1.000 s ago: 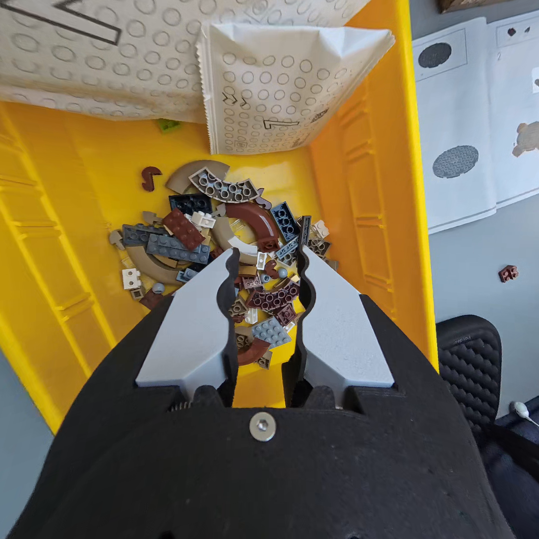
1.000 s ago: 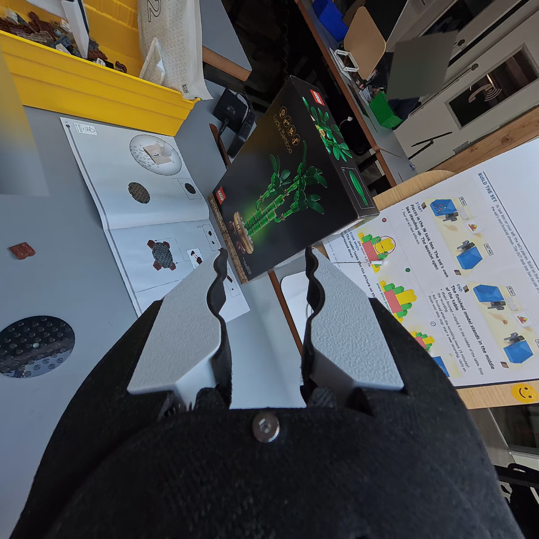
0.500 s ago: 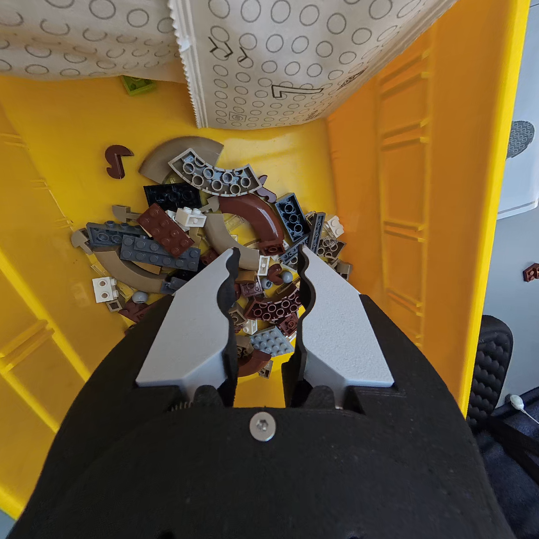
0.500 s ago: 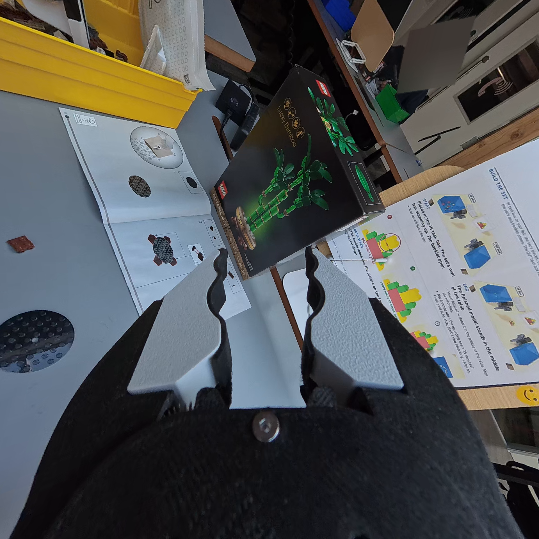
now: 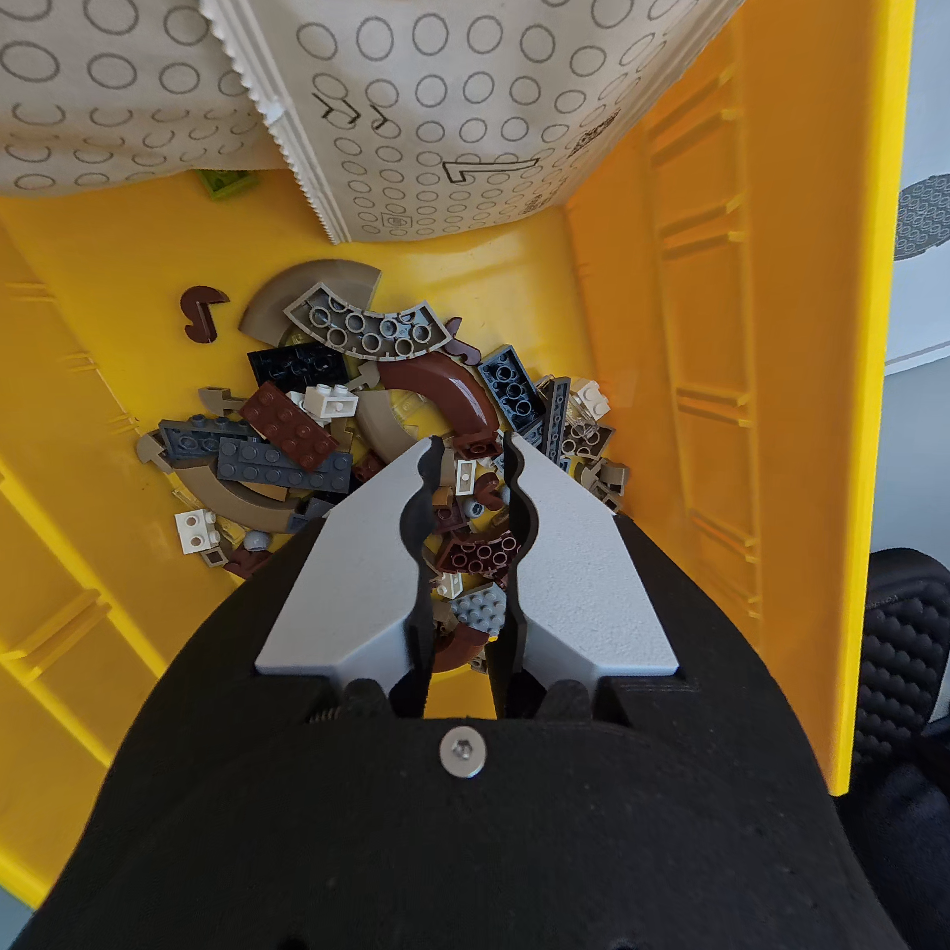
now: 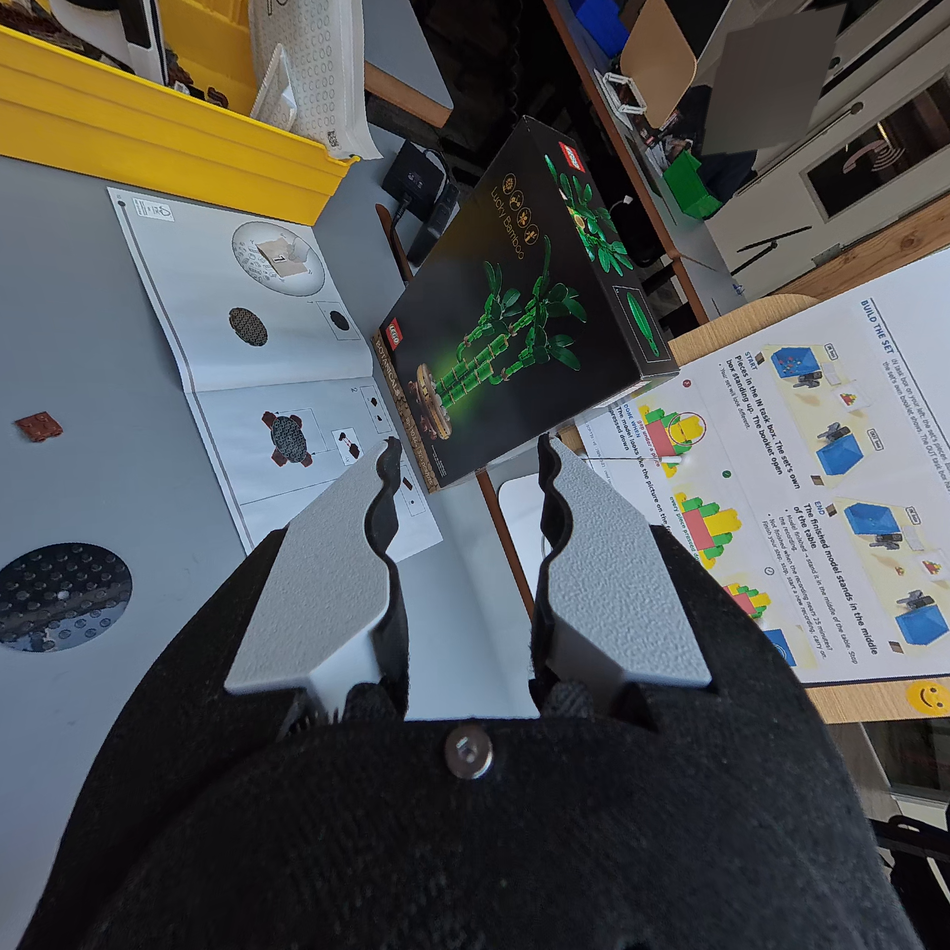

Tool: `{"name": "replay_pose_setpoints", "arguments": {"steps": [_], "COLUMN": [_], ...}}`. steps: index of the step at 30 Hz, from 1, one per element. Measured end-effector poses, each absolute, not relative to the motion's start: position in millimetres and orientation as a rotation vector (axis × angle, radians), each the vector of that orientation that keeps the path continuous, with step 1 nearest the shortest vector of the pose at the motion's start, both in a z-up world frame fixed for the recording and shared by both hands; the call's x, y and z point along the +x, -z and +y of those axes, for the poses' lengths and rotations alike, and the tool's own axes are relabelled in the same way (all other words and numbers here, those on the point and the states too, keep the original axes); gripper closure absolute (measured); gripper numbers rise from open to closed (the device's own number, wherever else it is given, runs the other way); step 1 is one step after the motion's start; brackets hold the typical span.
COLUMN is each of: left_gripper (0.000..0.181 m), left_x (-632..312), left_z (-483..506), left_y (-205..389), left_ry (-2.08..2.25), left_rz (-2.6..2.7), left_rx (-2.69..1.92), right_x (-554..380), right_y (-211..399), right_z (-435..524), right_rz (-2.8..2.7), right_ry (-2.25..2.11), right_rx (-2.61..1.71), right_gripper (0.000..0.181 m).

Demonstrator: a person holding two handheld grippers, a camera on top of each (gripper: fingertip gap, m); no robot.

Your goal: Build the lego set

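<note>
My left gripper [image 5: 473, 443] is down inside the yellow bin [image 5: 694, 360], over a pile of loose pieces [image 5: 288, 462] in brown, grey, tan and white. Its jaws stand narrowly apart on either side of a small reddish-brown piece [image 5: 478, 446] at the end of a reddish-brown arc [image 5: 442, 385]. I cannot tell whether the pads touch it. My right gripper [image 6: 465, 447] is open and empty above the grey table. A black round plate [image 6: 61, 596] and a small brown plate [image 6: 38, 426] lie on the table to its left.
Two white paper bags [image 5: 437, 128] lean at the bin's far end. The open instruction booklet [image 6: 247, 360] lies on the table beside the yellow bin [image 6: 154, 133]. The dark set box [image 6: 514, 318] stands behind it. A printed sheet [image 6: 797, 488] lies at the right. There is about 45 centimeters between the tips of the two grippers.
My left gripper has moved deeper into the bin toward the pile and its jaws have narrowed to about half the gap. The right gripper has only drifted slightly and stays open.
</note>
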State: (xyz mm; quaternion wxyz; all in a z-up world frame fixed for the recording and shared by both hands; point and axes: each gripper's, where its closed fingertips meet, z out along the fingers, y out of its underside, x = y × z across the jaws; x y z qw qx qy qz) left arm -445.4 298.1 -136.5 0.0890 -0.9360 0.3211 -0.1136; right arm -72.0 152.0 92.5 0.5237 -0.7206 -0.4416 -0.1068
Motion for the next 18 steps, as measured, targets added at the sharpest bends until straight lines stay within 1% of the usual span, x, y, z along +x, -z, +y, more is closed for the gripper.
{"name": "replay_pose_setpoints", "arguments": {"steps": [2,4,8,10,12,13,16,18], "left_gripper": [0.16,0.166,0.167,0.167,0.167,0.167,0.167,0.167], "left_x": [-445.6,-445.6,-447.2,-449.7,-445.5,-437.0,-399.6,-383.3], "left_z": [297.0,294.6,292.4,290.7,289.5,285.4,241.8,204.8], "left_y": [138.5,141.1,138.2,124.7,94.0,70.5,-20.9,-58.4], "left_ry": [0.33,0.322,0.316,0.359,0.509,0.657,1.245,1.464], "left_rz": [0.97,1.004,1.041,1.033,0.987,0.973,1.066,1.218], "left_rx": [-2.792,-2.796,-2.783,-2.745,-2.631,-2.532,-2.07,-1.803], "right_x": [-72.1,-72.2,-73.0,-74.6,-79.7,-86.0,-127.5,-170.0], "right_y": [-92.3,-92.4,-93.1,-93.3,-94.0,-94.5,-93.8,-92.8], "right_z": [151.8,151.3,150.6,150.8,151.9,152.8,153.8,151.5], "right_rz": [-1.058,-1.059,-1.06,-1.063,-1.073,-1.086,-1.186,-1.273], "right_ry": [0.256,0.255,0.252,0.248,0.243,0.23,0.136,0.053], "right_rx": [-1.725,-1.725,-1.72,-1.716,-1.699,-1.68,-1.559,-1.409], "right_gripper": [0.127,0.127,0.127,0.127,0.127,0.127,0.127,0.125]}}
